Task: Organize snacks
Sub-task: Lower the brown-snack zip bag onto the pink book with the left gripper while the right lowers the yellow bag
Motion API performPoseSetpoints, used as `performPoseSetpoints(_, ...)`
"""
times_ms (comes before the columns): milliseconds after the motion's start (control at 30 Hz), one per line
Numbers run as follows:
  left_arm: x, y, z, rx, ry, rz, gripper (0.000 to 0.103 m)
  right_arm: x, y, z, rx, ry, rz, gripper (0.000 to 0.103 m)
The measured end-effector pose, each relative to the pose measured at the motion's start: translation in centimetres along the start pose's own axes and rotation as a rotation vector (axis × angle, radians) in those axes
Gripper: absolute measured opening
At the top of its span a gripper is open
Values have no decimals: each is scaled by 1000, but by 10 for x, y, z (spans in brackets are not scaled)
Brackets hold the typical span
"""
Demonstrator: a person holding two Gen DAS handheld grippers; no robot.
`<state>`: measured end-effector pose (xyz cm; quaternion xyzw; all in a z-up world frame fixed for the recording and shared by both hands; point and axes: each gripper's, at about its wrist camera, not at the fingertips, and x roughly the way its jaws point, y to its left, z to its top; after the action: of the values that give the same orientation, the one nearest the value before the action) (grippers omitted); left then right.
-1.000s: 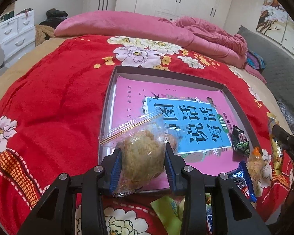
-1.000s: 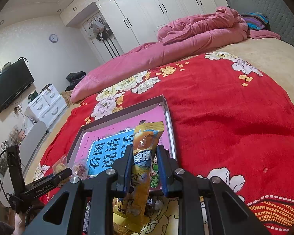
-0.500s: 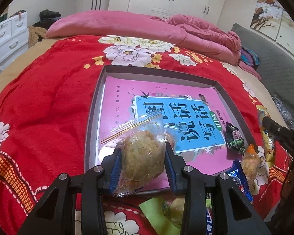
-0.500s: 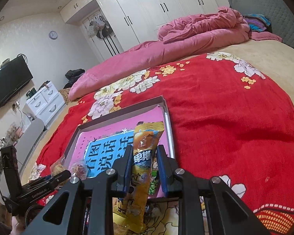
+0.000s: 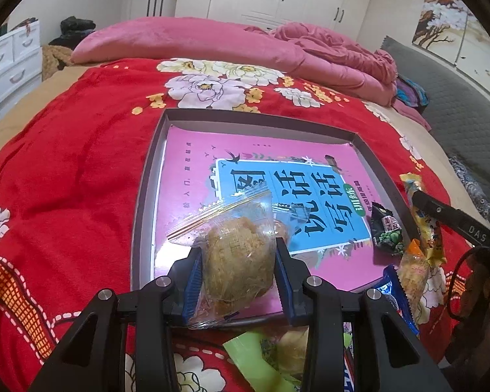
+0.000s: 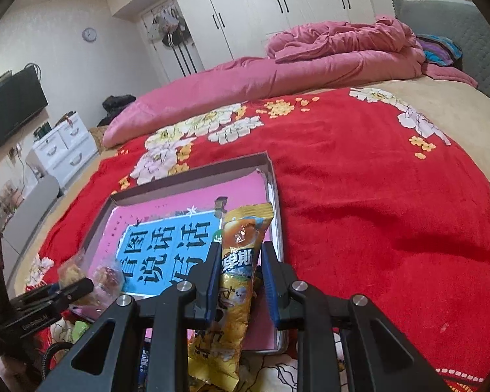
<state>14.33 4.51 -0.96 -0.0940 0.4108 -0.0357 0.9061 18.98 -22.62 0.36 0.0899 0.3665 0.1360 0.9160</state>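
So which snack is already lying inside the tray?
The dark green packet, at the tray's right edge; the clear-wrapped cake and yellow packet are gripped.

I see a fuzzy red cloth blanket (image 5: 75, 163), a matt grey tray (image 5: 143, 196) with glossy pink book (image 5: 192, 170), clear crinkly plastic wrapper (image 5: 235, 228), shiny foil packet (image 6: 241, 248).

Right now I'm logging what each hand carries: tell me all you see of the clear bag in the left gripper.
The clear bag is crinkly plastic with a serrated, gold-striped top seal. It holds a round, flaky tan pastry. The left gripper pinches it at both sides, seal tilted up-left, above the tray's near edge.
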Motion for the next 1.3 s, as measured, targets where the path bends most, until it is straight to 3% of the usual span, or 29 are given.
performPoseSetpoints(733,2,7,2,-22,0,2,41,23,4,-1,-35,58,-27,25)
performPoseSetpoints(1300,5,17,5,-59,-3,13,44,32,7,-8,3,103,55,25)
